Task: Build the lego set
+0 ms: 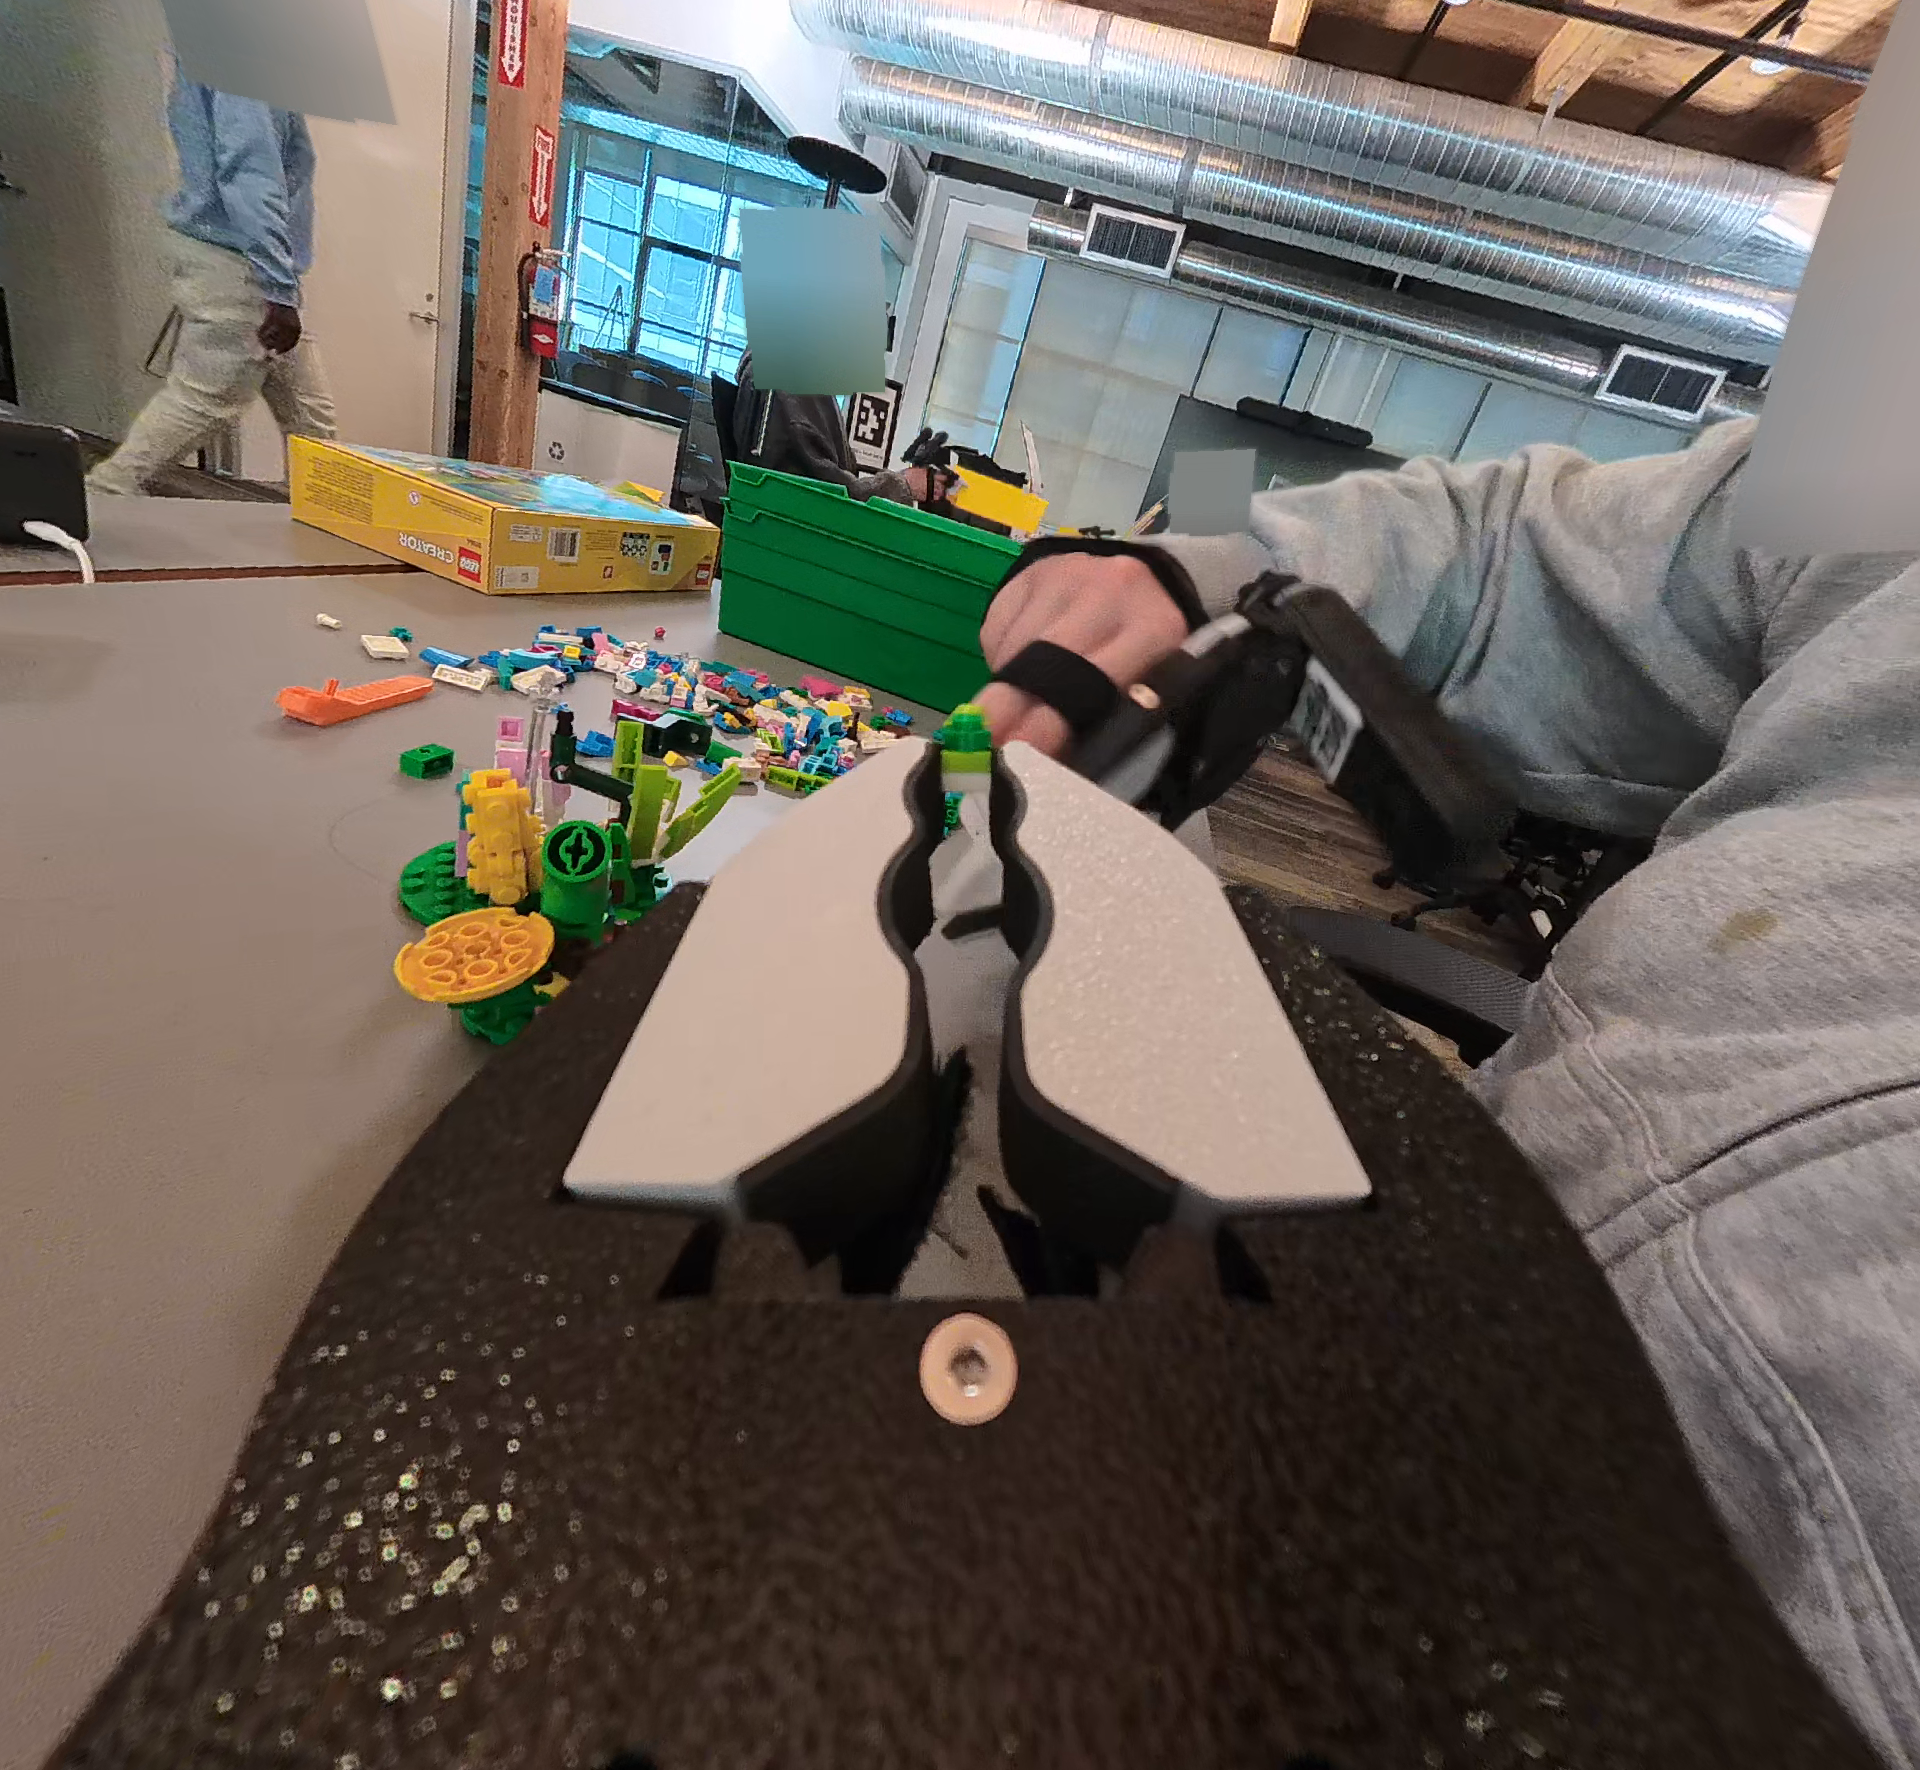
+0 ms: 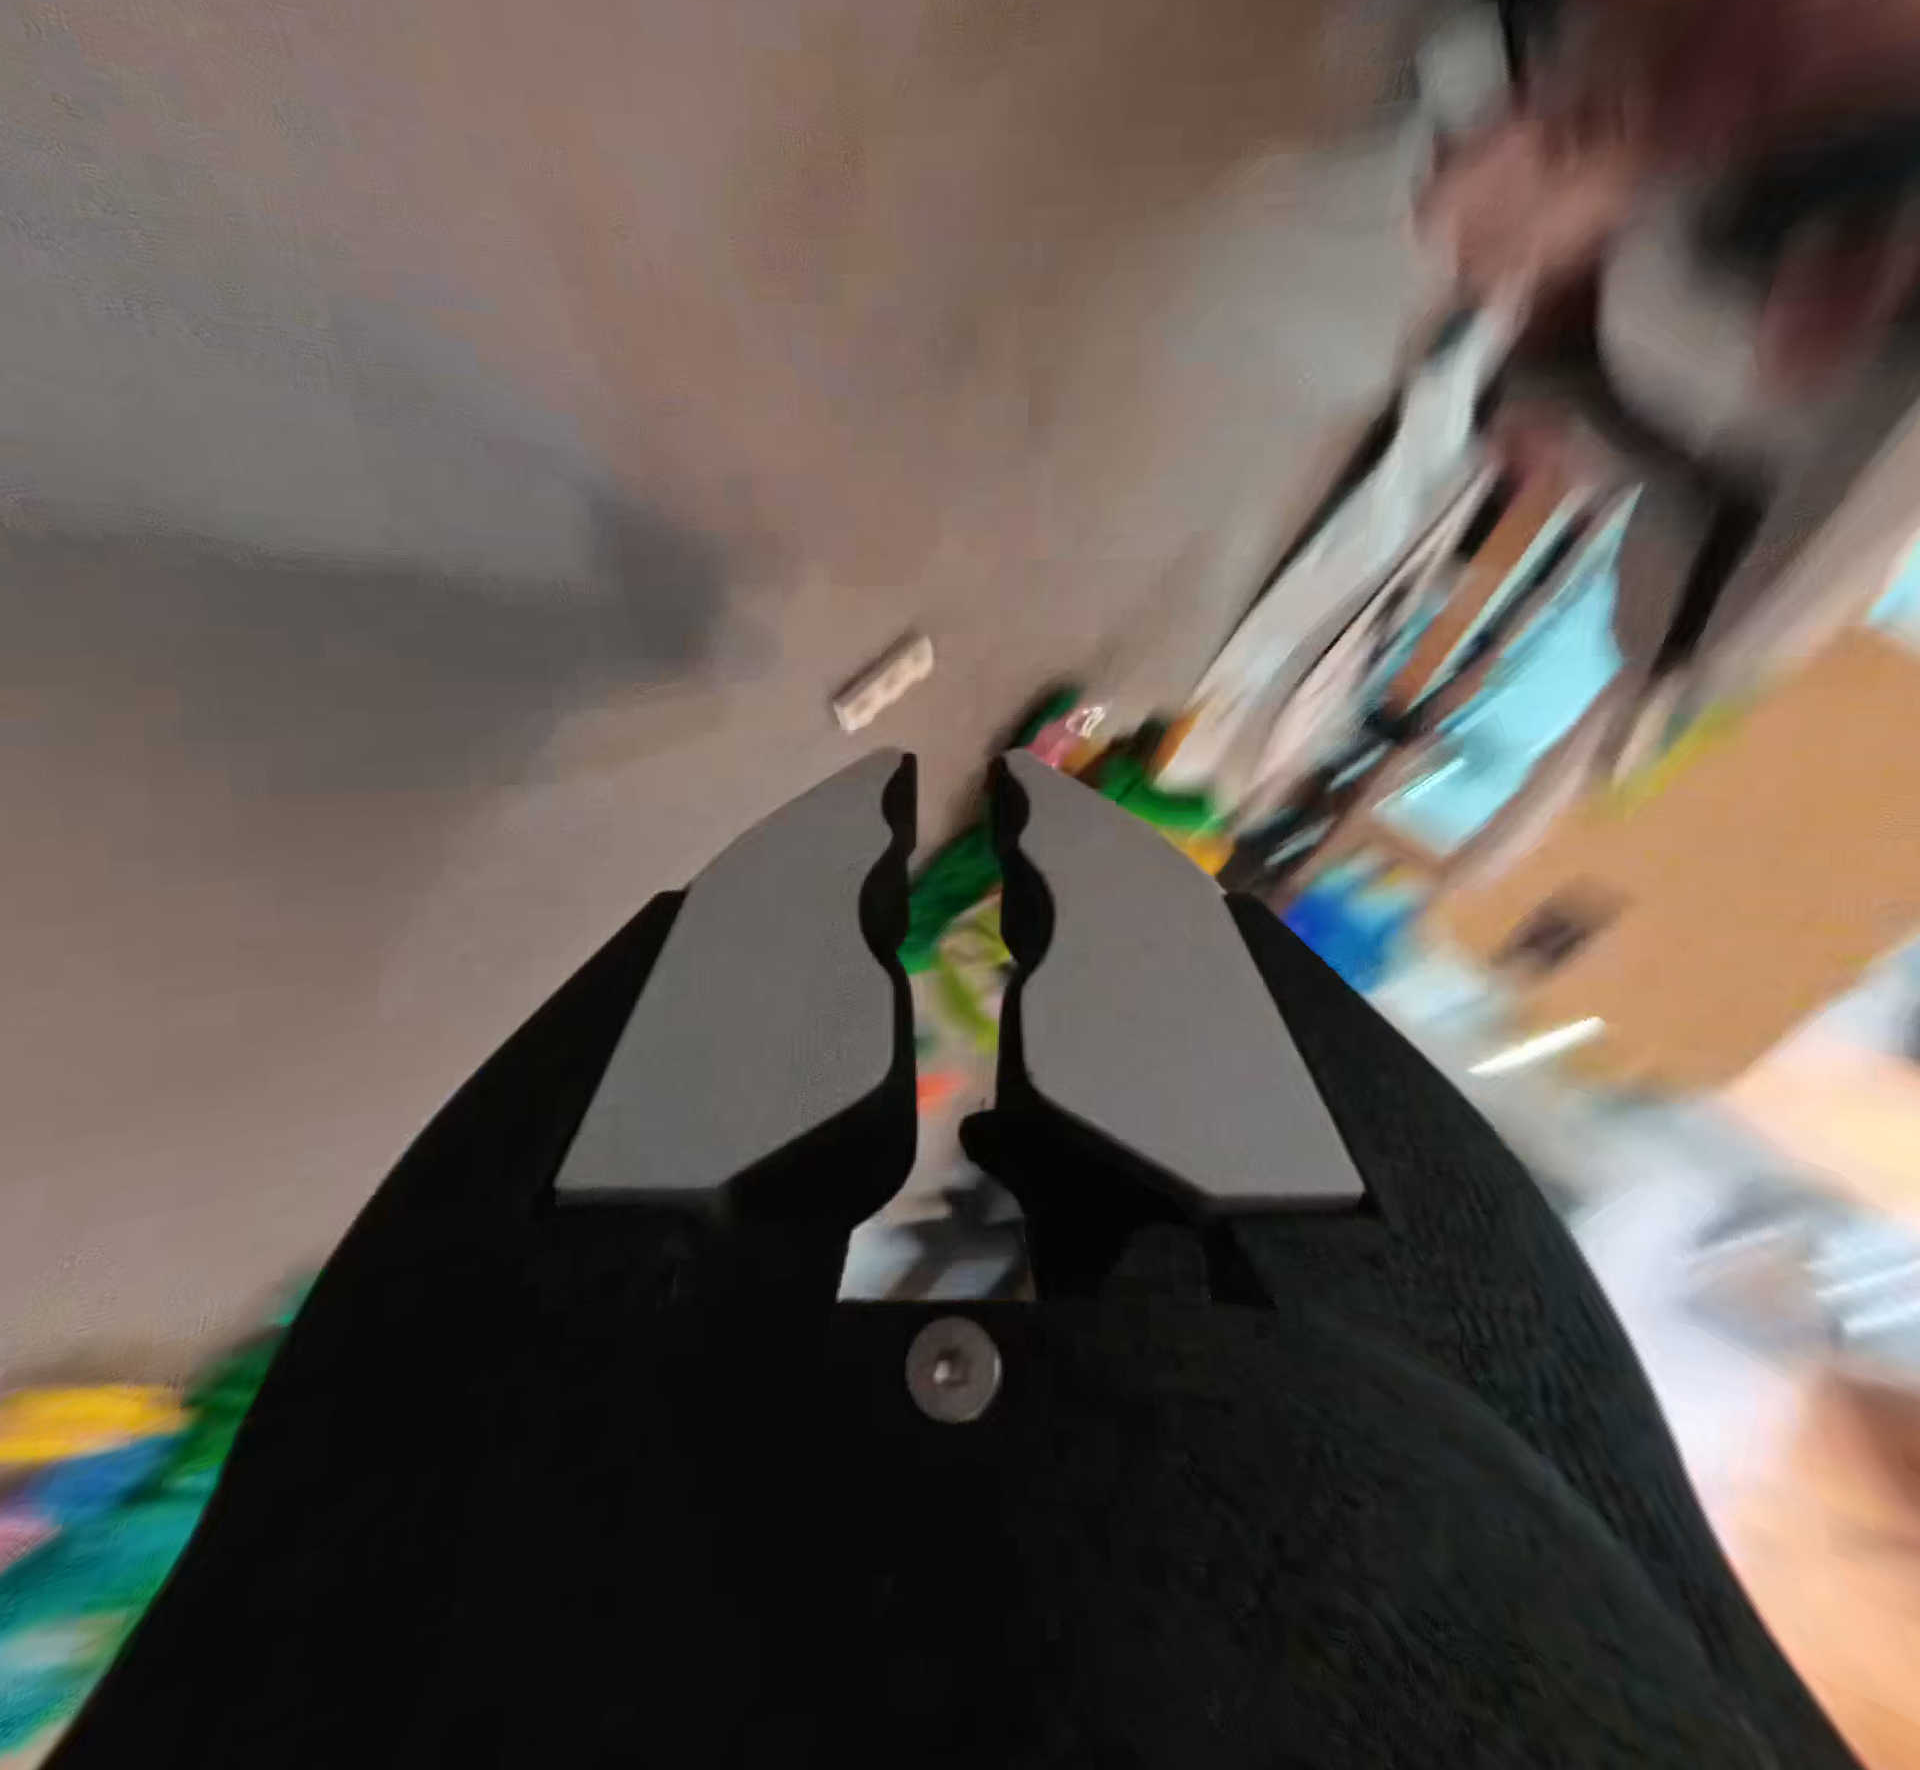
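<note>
My left gripper [image 1: 961,766] is shut on a small stack of green and lime bricks [image 1: 966,746], held at the fingertips above the table's near edge. A brick flower model [image 1: 540,868] with a yellow disc [image 1: 475,957] stands on a green plate just left of it. In the left wrist view the right gripper's body [image 1: 1247,712] and the hand on it sit close behind the held stack; its tips are hidden there. The right wrist view is badly blurred. My right gripper [image 2: 956,764] is open, with bare table between the tips. A small white brick [image 2: 883,681] shows just beyond them.
A heap of loose coloured bricks [image 1: 717,692] lies on the grey table [image 1: 187,889], with an orange brick separator [image 1: 353,699] to its left. Stacked green bins [image 1: 852,598] and a yellow box [image 1: 488,515] stand behind. A person walks at the far left. My hands' fingertips stand some 12 cm from each other.
</note>
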